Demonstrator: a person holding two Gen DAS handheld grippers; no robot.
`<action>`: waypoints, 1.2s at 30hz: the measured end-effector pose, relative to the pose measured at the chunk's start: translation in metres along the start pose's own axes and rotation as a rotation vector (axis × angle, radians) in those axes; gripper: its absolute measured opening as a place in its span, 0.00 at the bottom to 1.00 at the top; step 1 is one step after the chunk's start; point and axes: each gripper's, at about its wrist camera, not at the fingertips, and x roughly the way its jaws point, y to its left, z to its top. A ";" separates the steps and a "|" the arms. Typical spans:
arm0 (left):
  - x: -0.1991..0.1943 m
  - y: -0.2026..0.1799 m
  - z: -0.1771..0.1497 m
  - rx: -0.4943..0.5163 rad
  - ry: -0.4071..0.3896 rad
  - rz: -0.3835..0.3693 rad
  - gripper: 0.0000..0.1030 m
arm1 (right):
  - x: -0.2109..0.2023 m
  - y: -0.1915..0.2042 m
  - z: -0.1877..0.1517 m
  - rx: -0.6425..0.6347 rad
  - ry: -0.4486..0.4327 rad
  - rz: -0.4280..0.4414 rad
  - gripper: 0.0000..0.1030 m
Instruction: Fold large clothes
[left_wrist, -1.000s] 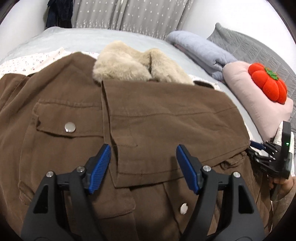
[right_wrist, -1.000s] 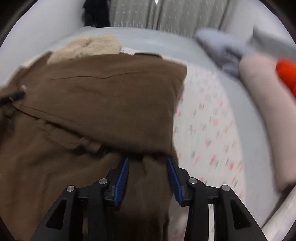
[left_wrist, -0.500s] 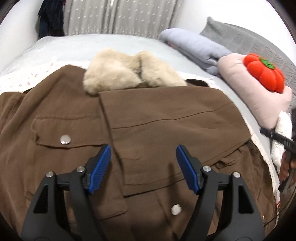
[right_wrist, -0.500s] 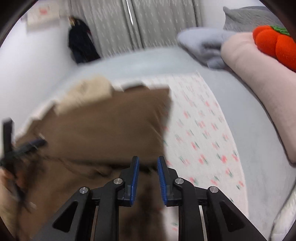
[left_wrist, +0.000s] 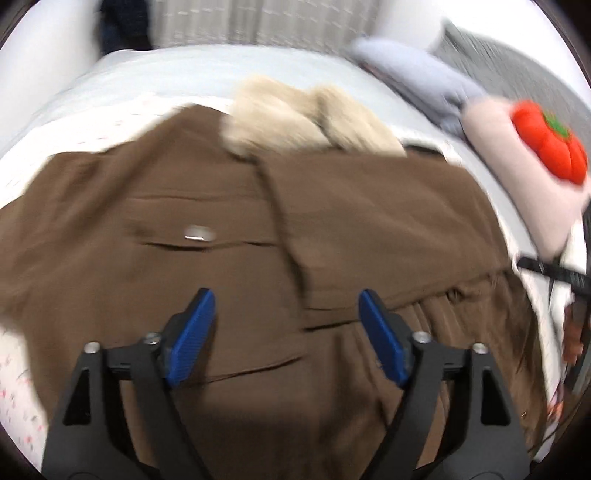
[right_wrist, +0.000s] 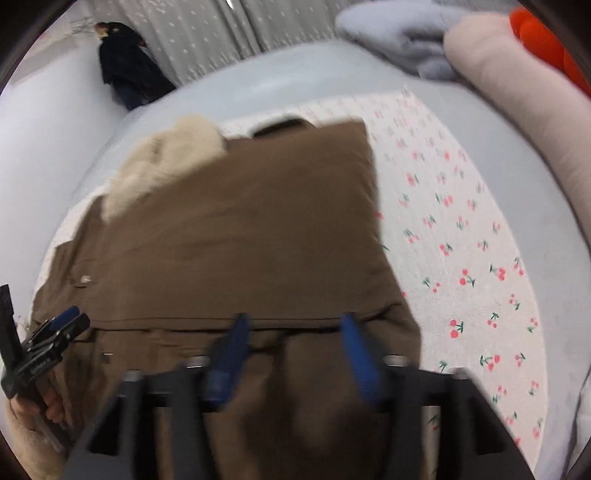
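A large brown jacket (left_wrist: 207, 266) with a cream fur collar (left_wrist: 303, 118) lies spread on the bed, its right side folded over the front. It also shows in the right wrist view (right_wrist: 251, 236). My left gripper (left_wrist: 286, 339) is open and empty above the jacket's lower middle. My right gripper (right_wrist: 295, 350) is open and empty over the jacket's lower right part, near the folded edge. The left gripper shows at the left edge of the right wrist view (right_wrist: 55, 332). Both views are blurred.
A cherry-print sheet (right_wrist: 461, 240) covers the grey bed to the right of the jacket. A pink pillow (left_wrist: 524, 177) with an orange pumpkin cushion (left_wrist: 546, 144) and a folded grey-blue blanket (left_wrist: 417, 77) lie at the far right. Curtains (right_wrist: 207, 33) hang behind.
My right gripper was nearly shut half a second ago and has opened wide, now lower over the jacket. My left gripper has drawn back and shifted left, staying open.
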 end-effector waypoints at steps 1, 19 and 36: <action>-0.015 0.019 0.001 -0.050 -0.027 0.014 0.82 | -0.009 0.008 0.000 -0.007 -0.013 0.013 0.67; -0.102 0.349 -0.033 -0.743 -0.089 0.503 0.82 | -0.014 0.067 -0.018 0.008 -0.063 0.089 0.81; -0.122 0.414 0.005 -0.805 -0.410 0.686 0.07 | 0.013 0.096 -0.022 -0.079 -0.079 0.023 0.81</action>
